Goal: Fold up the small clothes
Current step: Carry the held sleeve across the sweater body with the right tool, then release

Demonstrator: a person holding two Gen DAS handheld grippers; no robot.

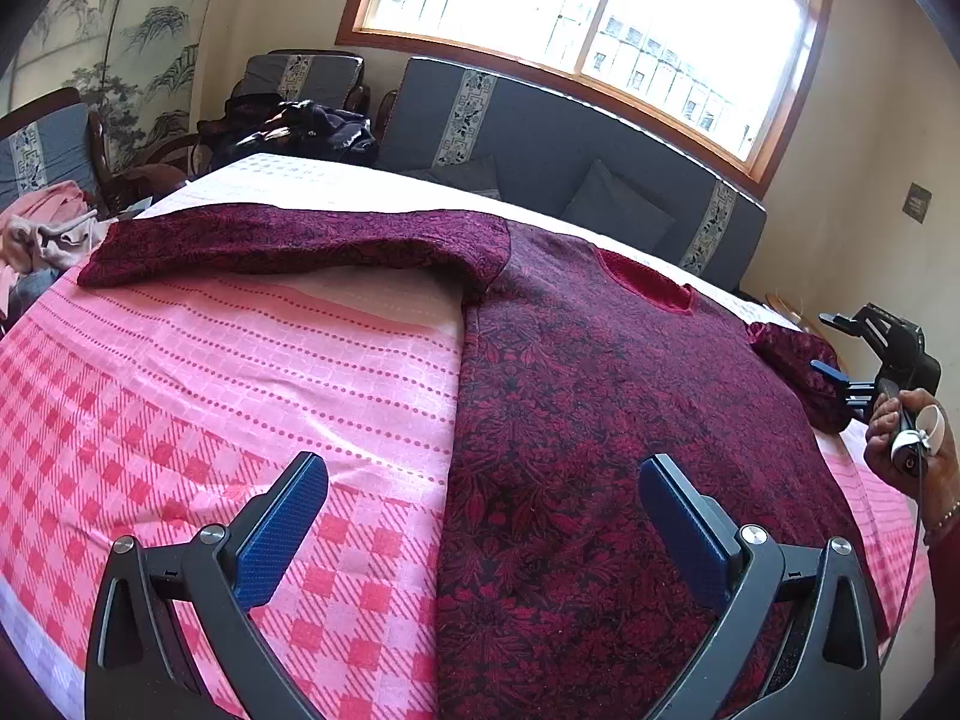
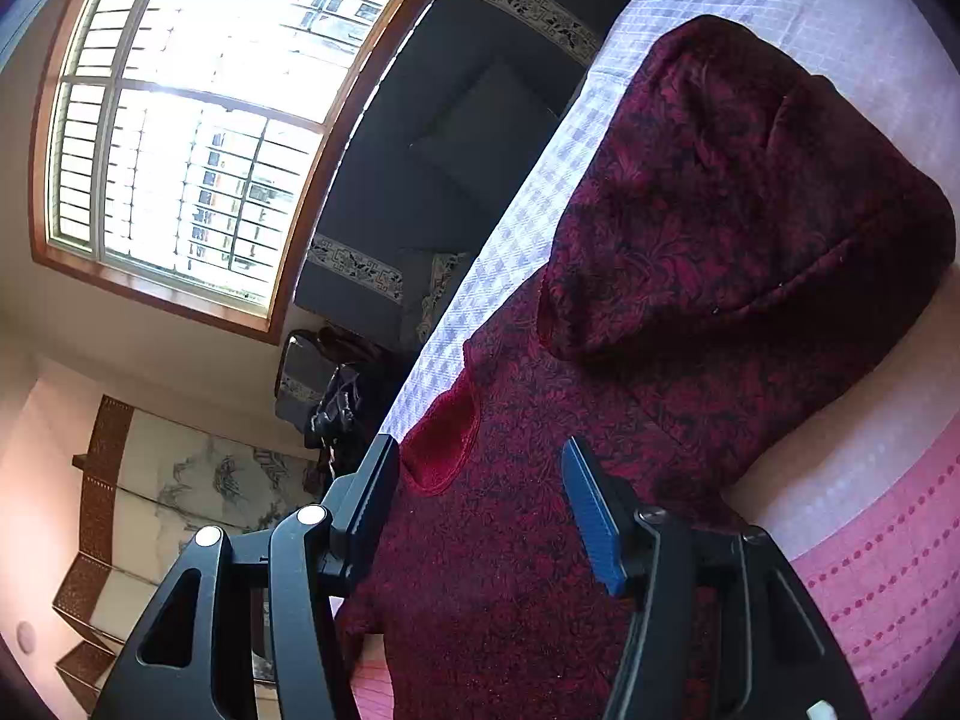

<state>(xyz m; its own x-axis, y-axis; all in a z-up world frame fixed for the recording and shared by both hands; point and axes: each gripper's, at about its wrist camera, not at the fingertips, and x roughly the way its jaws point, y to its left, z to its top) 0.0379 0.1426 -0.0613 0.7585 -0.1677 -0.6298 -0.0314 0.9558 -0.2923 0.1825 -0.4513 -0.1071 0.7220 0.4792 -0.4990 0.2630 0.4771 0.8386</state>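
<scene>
The left gripper hovers over the hem of the dark red sweater, jaws wide apart and empty. The sweater lies flat on the pink checked blanket, one sleeve stretched out to the side. The right gripper is also open and holds nothing. I judge the sleeve-folding step; next comes gripping that far sleeve. No container is in view.

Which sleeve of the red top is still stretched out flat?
The long sleeve reaching away over the pink checked cloth lies stretched flat. The other sleeve, by the right gripper, is already folded onto the top.
</scene>
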